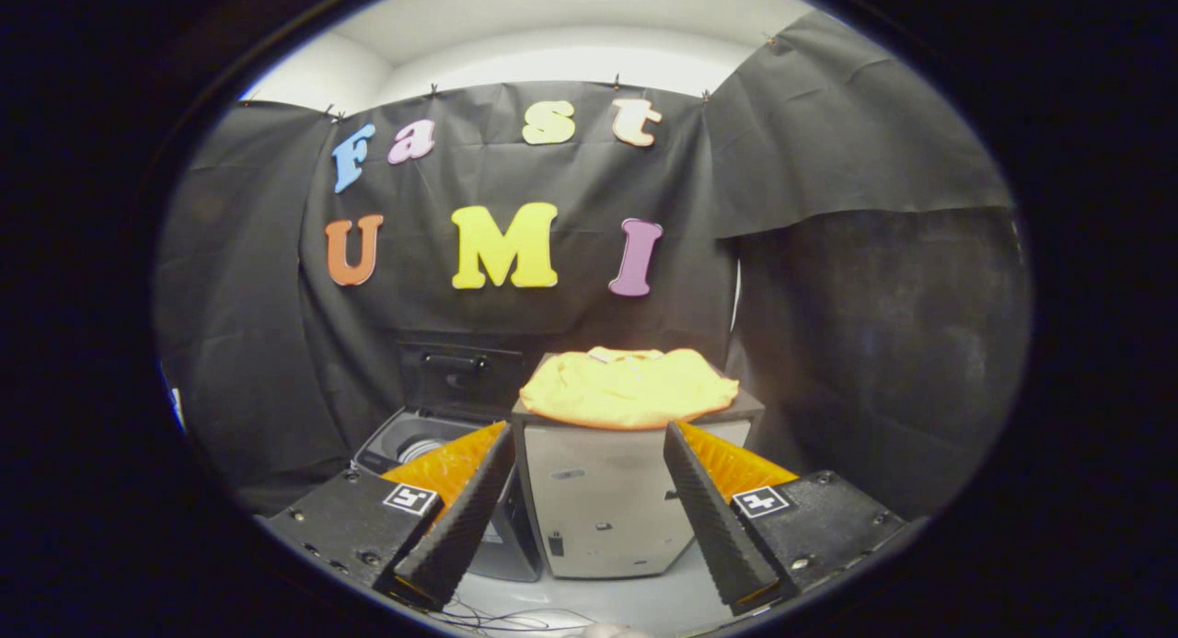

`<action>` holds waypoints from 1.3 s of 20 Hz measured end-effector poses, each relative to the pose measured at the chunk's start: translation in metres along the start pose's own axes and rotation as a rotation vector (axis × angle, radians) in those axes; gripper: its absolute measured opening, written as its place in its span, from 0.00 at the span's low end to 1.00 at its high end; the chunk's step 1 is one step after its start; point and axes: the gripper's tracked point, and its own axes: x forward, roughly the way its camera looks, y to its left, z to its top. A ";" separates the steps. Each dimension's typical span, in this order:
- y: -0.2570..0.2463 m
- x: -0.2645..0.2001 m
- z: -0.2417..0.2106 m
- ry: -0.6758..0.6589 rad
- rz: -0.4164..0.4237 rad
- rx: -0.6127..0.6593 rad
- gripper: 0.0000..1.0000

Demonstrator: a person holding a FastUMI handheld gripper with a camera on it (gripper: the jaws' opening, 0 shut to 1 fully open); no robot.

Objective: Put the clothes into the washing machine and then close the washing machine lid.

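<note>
The claw [589, 500] is apart and holds nothing. The yellow cloth [629, 387] lies on a grey box [603, 500] beyond the fingers, beside the open washer [419, 446]. It looks soft and light, so pinching a raised fold near its edge seems best.

Camera behind spread fingers [589, 435], facing clothes [629, 387], near.

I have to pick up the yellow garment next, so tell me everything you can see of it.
The yellow garment is a soft, cloth-like piece, loosely folded into a flat rounded heap with a pale patch at its back edge. It lies on top of a grey box-like stand, its front edge drooping slightly over the rim, beside the open washing machine. Nothing grips it: the tool is open, its fingers short of the garment.
</note>
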 end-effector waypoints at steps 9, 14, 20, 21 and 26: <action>-0.038 0.108 0.076 0.010 -0.022 0.003 1.00; -0.040 0.187 0.097 0.056 -0.011 0.003 1.00; -0.036 0.278 0.096 0.154 0.003 0.001 1.00; -0.037 0.291 0.092 0.179 0.004 -0.008 1.00; -0.046 0.344 0.065 0.290 -0.003 0.003 1.00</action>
